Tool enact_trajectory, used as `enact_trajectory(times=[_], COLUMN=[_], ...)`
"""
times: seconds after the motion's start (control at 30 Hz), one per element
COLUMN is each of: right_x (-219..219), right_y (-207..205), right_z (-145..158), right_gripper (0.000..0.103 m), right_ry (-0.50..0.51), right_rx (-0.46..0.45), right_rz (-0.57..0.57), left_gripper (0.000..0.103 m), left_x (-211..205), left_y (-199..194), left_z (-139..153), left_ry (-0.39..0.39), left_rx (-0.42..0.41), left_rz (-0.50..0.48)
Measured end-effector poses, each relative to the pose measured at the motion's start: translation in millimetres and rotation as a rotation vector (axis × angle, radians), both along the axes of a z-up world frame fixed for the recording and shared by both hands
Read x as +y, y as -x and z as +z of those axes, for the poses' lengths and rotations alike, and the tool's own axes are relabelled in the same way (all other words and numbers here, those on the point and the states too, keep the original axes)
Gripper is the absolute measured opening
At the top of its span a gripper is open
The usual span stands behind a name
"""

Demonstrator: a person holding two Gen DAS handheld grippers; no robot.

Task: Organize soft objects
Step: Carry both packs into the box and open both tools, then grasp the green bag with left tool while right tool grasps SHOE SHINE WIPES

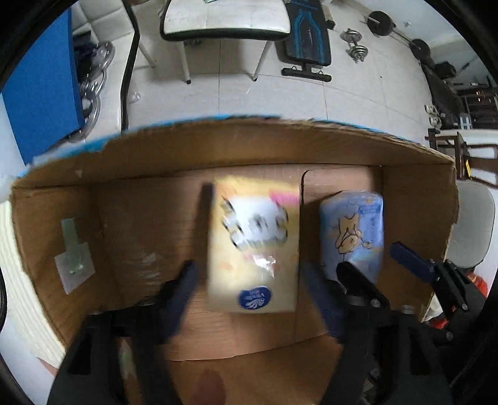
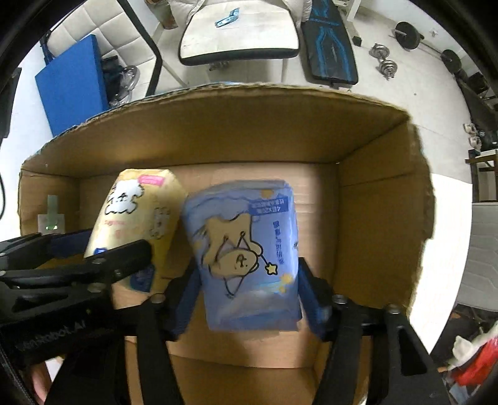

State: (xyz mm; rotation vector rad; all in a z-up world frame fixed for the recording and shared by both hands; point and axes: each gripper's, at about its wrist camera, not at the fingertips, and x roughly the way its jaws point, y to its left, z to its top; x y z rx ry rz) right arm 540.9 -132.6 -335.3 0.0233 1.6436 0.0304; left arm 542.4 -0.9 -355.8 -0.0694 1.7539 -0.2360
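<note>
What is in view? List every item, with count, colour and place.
cardboard box: 1, brown, open, below both tools
yellow tissue pack: 1, in the box, left of the blue one
blue tissue pack: 1, in the box, right side
label: 1, pale, on the box's left wall
chair: 1, white seat, beyond the box
weight bench: 1, black and blue, on the floor
dumbbells: 2, metal, far right floor
blue panel: 1, left
left tool: open around the yellow pack
right tool: astride the blue pack
</note>
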Motion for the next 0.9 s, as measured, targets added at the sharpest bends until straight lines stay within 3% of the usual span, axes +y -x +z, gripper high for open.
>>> enact_trajectory(times=[0.03,0.13,0.33,0.5,0.7,0.83,0.9], right_x=[-1.6,-4.1,-5.6,-1.3,-2.3,-12.9,-23.2], right_y=[0.4,5.4,20.6,41.1,85.8,134.4,173.1], right_z=[1.5,14.1,33.5,42.9,90.0,122.8,128.4], right_gripper=[0.080,0.083,0.103,0.103,0.103,0.103,0.103], right_ry=[-0.004,0.001,0.037,0.021,-0.005,-0.016,-0.045], right_rx=[0.000,-0.019,-0.054,-0.062,-0.156,-0.230,-0.238], right_rz=[-0.005,-0.011,0.002,0.020,0.039,0.052,0.038], left_gripper=[0.094,0.097,0.102,0.102,0.102,0.102,0.102], left_x=[-1.3,0.6,8.5,14.6,36.6,67.2,85.4], left_y=[1.2,6.1,22.1,46.3,97.2,157.0,195.3], left_z=[5.5,18.5,44.4,63.6,120.7,159.8,163.9], left_ry=[-0.007,-0.014,-0.032,-0.079,-0.119,-0.122,-0.127], left_rx=[-0.021,-0.061,-0.140,-0.186,-0.305,-0.379,-0.390], left_rz=[-0.018,-0.029,-0.026,-0.029,0.025,0.122,0.176])
